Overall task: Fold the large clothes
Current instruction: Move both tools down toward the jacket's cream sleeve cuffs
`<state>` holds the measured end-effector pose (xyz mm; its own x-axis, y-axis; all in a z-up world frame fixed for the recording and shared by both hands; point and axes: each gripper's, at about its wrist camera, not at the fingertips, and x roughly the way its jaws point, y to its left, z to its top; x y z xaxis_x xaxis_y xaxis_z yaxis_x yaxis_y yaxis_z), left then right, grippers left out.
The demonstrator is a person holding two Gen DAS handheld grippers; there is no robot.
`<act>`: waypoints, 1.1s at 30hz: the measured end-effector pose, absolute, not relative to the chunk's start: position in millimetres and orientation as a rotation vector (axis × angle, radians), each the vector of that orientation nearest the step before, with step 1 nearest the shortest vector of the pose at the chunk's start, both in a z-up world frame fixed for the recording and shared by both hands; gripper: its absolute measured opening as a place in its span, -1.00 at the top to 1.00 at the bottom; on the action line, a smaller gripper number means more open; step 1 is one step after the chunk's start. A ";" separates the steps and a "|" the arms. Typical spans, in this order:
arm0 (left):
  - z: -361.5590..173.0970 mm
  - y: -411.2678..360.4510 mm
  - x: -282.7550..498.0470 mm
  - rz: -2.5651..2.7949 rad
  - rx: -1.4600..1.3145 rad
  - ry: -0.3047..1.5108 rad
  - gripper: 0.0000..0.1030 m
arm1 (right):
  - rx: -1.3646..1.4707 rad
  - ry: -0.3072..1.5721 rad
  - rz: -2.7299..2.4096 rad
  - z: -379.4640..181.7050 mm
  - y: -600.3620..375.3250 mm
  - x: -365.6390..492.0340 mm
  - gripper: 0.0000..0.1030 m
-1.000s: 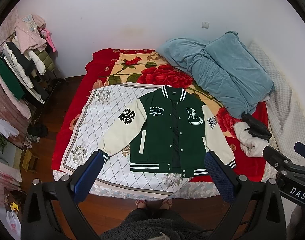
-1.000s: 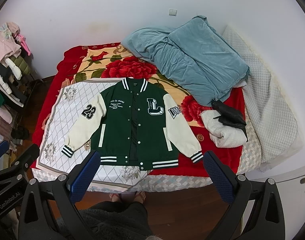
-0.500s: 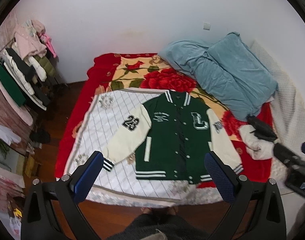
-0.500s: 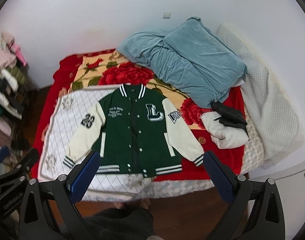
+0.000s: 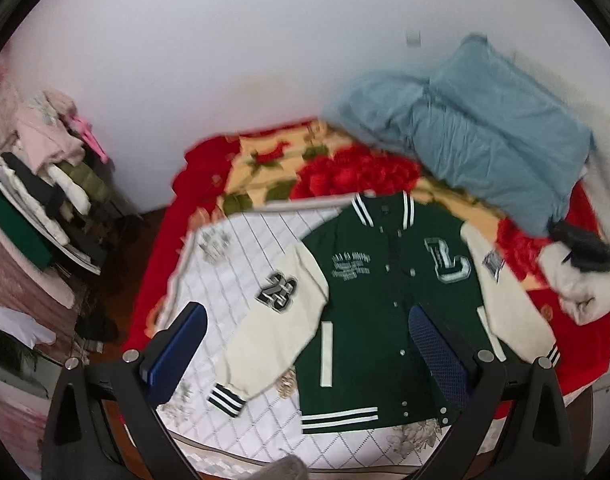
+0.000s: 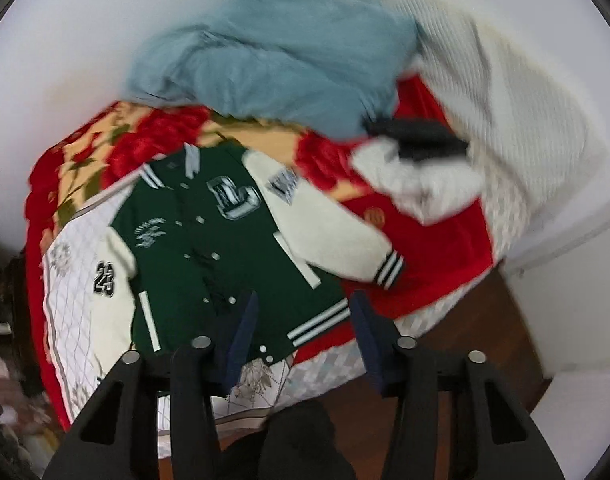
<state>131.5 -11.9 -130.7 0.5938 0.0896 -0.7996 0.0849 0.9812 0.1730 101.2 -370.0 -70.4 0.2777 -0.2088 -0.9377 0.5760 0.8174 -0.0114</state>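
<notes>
A green varsity jacket (image 5: 397, 300) with cream sleeves lies flat and face up on the bed, sleeves spread. It also shows in the right wrist view (image 6: 209, 248). My left gripper (image 5: 305, 356) is open and empty, above the jacket's left sleeve and lower front. My right gripper (image 6: 301, 328) is open with its jaws closer together than before, empty, above the jacket's right hem corner. Its right cuff (image 6: 389, 268) lies on the red blanket.
A white quilted sheet (image 5: 233, 280) lies under the jacket over a red floral blanket (image 5: 345, 176). A blue duvet (image 5: 485, 136), a white garment (image 5: 577, 284) and a dark object (image 5: 585, 244) sit at the right. Clothes hang on a rack (image 5: 45, 200) at the left.
Both grippers have moved forward and down toward the jacket. The right gripper has swung right and tilted, and its jaws have narrowed. The jacket has not moved.
</notes>
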 end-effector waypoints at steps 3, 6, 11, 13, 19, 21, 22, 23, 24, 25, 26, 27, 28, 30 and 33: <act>-174.1 -23.7 156.2 0.029 0.177 0.987 -1.00 | 0.497 1.203 -0.560 -129.8 -411.9 100.4 0.04; -220.5 -37.2 178.0 0.084 0.171 1.049 -1.00 | 0.685 1.223 -0.577 -212.3 -465.4 96.0 0.02; -297.4 -56.3 207.0 0.180 0.178 1.170 -1.00 | 0.998 1.277 -0.653 -350.3 -546.3 84.8 -0.18; -328.6 -62.7 215.6 0.207 0.208 1.214 -1.00 | 1.121 1.290 -0.701 -401.7 -570.1 75.4 -0.18; -398.2 -58.5 221.7 0.320 0.303 1.289 -1.00 | 1.215 1.335 -0.757 -486.1 -594.5 75.4 -0.19; -420.1 -60.2 225.0 0.336 0.325 1.315 -1.00 | 1.201 1.378 -0.698 -498.3 -582.1 87.8 -0.19; -428.9 -60.9 225.2 0.346 0.337 1.321 -1.00 | 1.179 1.408 -0.636 -501.1 -567.4 99.2 -0.19; -437.2 -61.0 224.6 0.356 0.353 1.326 -1.00 | 1.148 1.434 -0.570 -503.3 -552.0 111.4 -0.19; -445.8 -60.7 224.5 0.369 0.376 1.326 -1.00 | 1.102 1.467 -0.508 -504.3 -532.7 125.0 -0.19; -452.2 -59.7 223.2 0.380 0.389 1.329 -1.00 | 1.013 1.525 -0.414 -507.3 -497.5 148.7 -0.19; -458.6 -58.3 221.5 0.388 0.398 1.335 -1.00 | 0.953 1.553 -0.339 -510.0 -468.5 167.5 -0.19; -466.0 -56.5 219.5 0.392 0.400 1.348 -1.00 | 0.913 1.566 -0.281 -512.5 -447.0 181.9 -0.19; -473.0 -56.6 219.6 0.394 0.403 1.361 -1.00 | 0.851 1.584 -0.214 -514.9 -417.8 200.8 -0.19; -484.7 -53.8 215.6 0.389 0.411 1.384 -1.00 | 0.684 1.604 -0.120 -520.9 -356.2 239.1 -0.19; -496.9 -51.2 208.8 0.374 0.436 1.382 -1.00 | 0.444 1.655 -0.112 -546.8 -290.6 277.5 -0.20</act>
